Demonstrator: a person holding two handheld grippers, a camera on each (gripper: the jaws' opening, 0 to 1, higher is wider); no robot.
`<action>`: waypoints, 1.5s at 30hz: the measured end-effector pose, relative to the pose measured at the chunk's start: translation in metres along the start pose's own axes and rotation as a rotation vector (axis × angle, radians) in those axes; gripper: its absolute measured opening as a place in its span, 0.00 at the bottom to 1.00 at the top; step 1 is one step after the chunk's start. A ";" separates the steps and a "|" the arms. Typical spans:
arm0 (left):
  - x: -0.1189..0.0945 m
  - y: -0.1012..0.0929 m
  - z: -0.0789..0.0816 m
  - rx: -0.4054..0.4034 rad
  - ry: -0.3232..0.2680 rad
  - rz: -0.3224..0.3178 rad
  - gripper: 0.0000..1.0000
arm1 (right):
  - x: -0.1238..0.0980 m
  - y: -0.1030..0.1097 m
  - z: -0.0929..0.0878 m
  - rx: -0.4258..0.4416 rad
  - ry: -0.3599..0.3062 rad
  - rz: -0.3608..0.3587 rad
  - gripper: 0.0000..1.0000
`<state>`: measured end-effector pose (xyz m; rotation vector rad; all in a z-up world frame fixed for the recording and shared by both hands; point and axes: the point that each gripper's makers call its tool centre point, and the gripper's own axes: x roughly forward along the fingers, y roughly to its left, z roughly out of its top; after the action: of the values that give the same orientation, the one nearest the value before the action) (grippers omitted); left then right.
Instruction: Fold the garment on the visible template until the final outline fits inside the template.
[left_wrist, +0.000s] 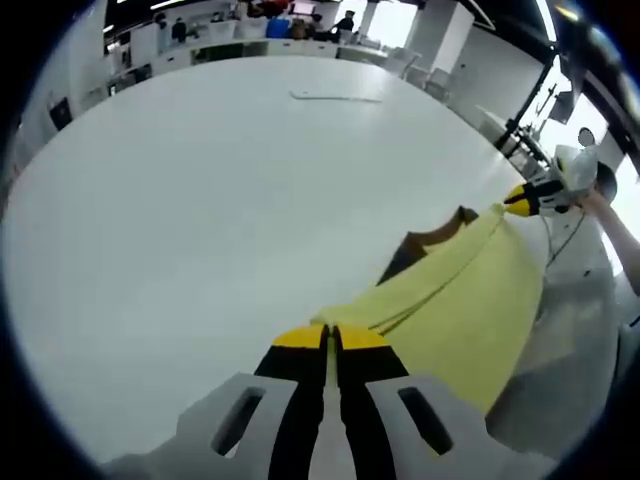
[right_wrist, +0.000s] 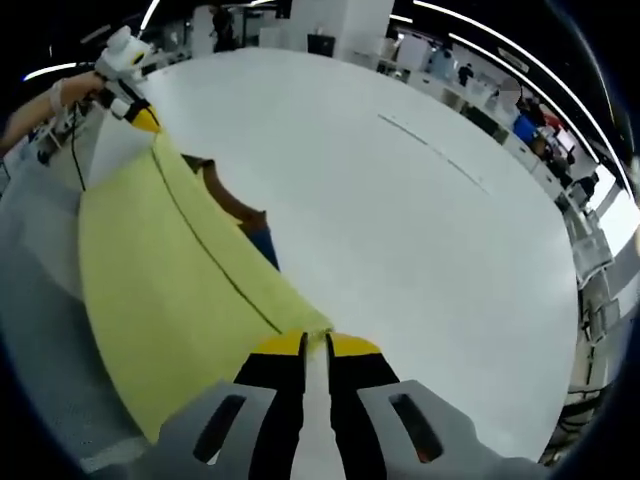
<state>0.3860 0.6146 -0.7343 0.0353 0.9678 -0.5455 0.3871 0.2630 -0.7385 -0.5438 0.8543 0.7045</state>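
Left hand-held gripper (left_wrist: 328, 338) clamping yellow garment (left_wrist: 470, 300), right hand-held gripper (left_wrist: 522, 200) gripping far corner

An open-plan office: rows of desks (left_wrist: 250, 45), ceiling strip lights (right_wrist: 500, 45).

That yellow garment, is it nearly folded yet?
Not yet, it seems. The yellow garment is stretched in a band between the left gripper and right gripper, each shut on an end, above the white table. A brown cloth lies beyond. Laying down and folding remain.
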 end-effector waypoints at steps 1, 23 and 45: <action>0.000 0.000 0.000 -0.001 0.000 0.000 0.00 | -0.002 0.001 -0.001 -0.004 0.002 0.002 0.10; 0.000 0.000 -0.002 -0.003 0.009 -0.006 0.00 | 0.008 -0.008 -0.001 0.003 0.010 -0.015 0.07; 0.000 0.004 0.001 -0.069 0.020 -0.024 0.00 | 0.004 -0.018 0.004 0.092 -0.013 -0.001 0.02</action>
<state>0.3885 0.6178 -0.7341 -0.0324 1.0069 -0.5341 0.4045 0.2552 -0.7365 -0.4566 0.8697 0.6634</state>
